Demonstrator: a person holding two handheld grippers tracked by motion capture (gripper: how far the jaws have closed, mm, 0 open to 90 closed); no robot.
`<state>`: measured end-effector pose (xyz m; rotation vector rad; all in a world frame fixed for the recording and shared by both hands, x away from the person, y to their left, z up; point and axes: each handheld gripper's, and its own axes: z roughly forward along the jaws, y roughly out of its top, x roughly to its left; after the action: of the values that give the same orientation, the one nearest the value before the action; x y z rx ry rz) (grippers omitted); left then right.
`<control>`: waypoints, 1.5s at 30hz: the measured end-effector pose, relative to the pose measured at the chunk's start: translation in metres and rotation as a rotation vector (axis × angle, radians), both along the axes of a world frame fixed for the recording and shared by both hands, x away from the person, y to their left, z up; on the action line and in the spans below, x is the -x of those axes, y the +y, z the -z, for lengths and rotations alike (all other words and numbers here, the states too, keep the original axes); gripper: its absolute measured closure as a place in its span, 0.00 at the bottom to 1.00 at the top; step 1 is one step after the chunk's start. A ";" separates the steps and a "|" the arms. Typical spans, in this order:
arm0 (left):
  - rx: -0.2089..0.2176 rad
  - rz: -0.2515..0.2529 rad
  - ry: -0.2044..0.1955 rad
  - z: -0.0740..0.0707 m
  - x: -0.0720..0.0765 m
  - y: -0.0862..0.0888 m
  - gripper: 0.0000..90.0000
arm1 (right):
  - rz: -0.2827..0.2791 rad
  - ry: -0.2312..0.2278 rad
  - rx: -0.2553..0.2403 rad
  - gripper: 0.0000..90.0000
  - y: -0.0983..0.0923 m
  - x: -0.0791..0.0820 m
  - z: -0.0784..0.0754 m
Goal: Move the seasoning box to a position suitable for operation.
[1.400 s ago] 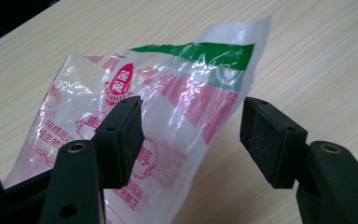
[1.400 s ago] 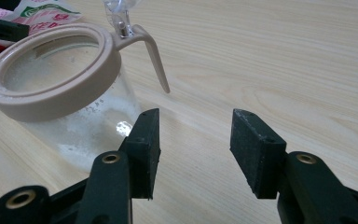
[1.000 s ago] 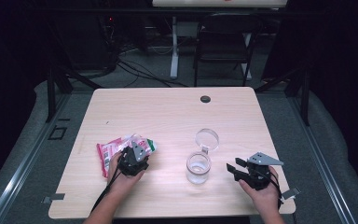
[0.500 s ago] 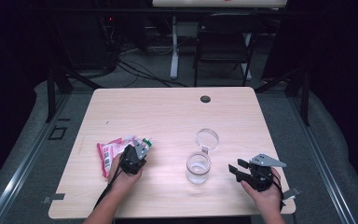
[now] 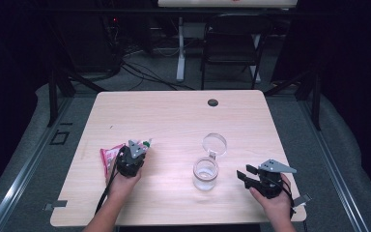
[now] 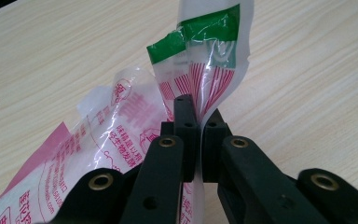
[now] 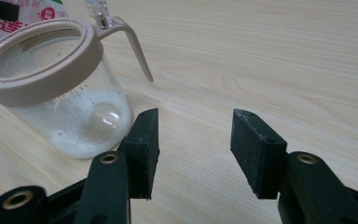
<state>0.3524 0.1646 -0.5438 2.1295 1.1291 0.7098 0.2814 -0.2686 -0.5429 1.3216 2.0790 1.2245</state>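
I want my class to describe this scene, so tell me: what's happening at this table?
A person works at a wooden table with a gripper in each hand. The left gripper has just closed its fingers on a pink, white and green plastic packet, pinching it near its green-striped end. The right gripper is open, holding nothing, beside a clear glass jar whose hinged lid lies flipped open.

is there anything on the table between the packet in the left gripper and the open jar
Nothing visible stands in the way. The left gripper has just closed on the pink and white packet, near its green-topped end. Between it and the glass jar, whose lid is swung open, the table is bare wood. The right gripper sits open on the jar's far side.
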 end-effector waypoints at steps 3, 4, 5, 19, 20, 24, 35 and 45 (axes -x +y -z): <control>0.026 -0.006 0.009 -0.002 0.000 0.004 0.99 | 0.002 0.000 -0.004 0.58 0.000 0.000 0.000; 0.032 -0.007 0.007 -0.003 0.000 0.005 0.99 | 0.002 -0.001 -0.004 0.58 0.000 0.000 0.001; 0.033 -0.007 0.007 -0.003 0.000 0.005 1.00 | 0.001 -0.001 -0.005 0.58 0.000 0.000 0.001; 0.114 -0.074 -0.037 -0.026 0.010 0.034 1.00 | -0.010 -0.006 -0.003 0.58 0.003 -0.003 0.000; 0.131 -0.075 -0.038 -0.027 0.011 0.038 1.00 | -0.010 -0.007 -0.002 0.58 0.004 -0.003 0.000; 0.148 -0.080 -0.040 -0.031 0.013 0.044 1.00 | -0.013 -0.009 -0.003 0.58 0.004 -0.003 0.000; 0.190 -0.109 -0.072 -0.046 0.023 0.062 1.00 | -0.023 -0.018 -0.013 0.58 0.008 -0.008 -0.001; 0.214 -0.174 -0.138 -0.067 0.037 0.089 1.00 | -0.043 -0.021 -0.011 0.58 0.015 -0.013 -0.001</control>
<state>0.3155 0.2539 -0.4771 1.7931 1.2649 0.7656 0.2947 -0.2540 -0.5422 1.2695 2.0988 1.2647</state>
